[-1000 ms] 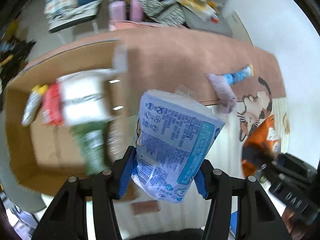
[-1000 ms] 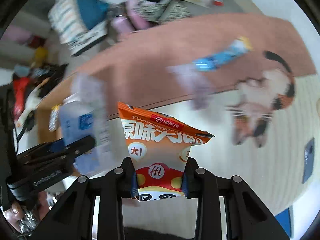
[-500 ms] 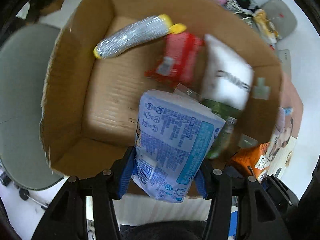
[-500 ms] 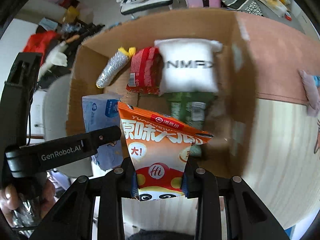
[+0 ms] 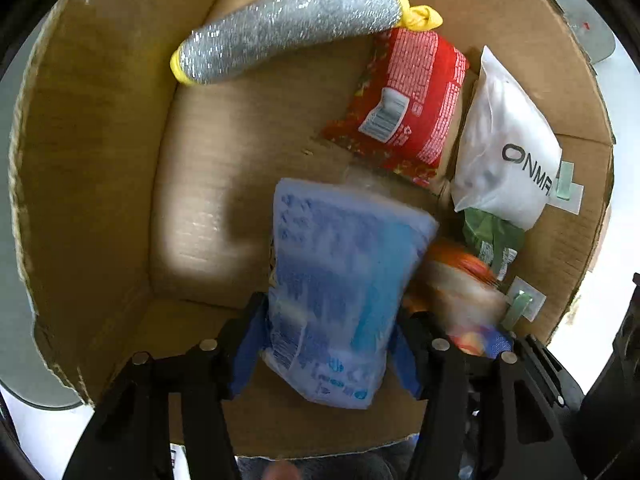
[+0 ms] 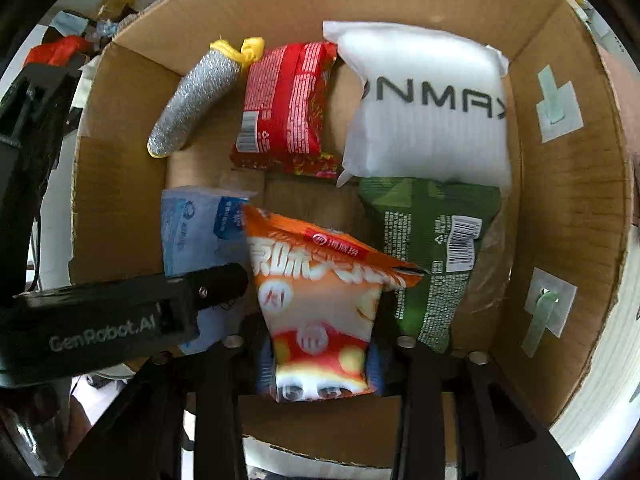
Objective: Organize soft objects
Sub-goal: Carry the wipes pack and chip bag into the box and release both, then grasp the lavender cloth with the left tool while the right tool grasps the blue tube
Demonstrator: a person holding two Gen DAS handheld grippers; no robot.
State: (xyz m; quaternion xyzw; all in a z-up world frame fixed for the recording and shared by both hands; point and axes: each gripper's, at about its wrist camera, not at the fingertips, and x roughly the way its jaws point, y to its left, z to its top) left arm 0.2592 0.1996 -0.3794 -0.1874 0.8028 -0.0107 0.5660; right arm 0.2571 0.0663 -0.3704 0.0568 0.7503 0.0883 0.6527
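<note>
My left gripper (image 5: pixel 326 344) is shut on a blue and white soft pack (image 5: pixel 340 288) and holds it inside a cardboard box (image 5: pixel 92 128). My right gripper (image 6: pixel 320 356) is shut on an orange snack bag (image 6: pixel 316 296), also inside the box (image 6: pixel 568 208), just right of the blue pack (image 6: pixel 192 236). The orange bag shows blurred at the left view's lower right (image 5: pixel 460 284). The left gripper's body (image 6: pixel 100 320) crosses the right view's lower left.
In the box lie a silver glitter roll with yellow ends (image 5: pixel 288 28), a red packet (image 5: pixel 408 100), a white ONMAX pouch (image 6: pixel 428 108) and a green packet (image 6: pixel 432 248). The box floor is bare at the left (image 5: pixel 208 168). Clutter lies beyond the far left wall (image 6: pixel 72 40).
Both grippers have moved down into the box with their packs. The box contents now fill the views and the walls surround both grippers.
</note>
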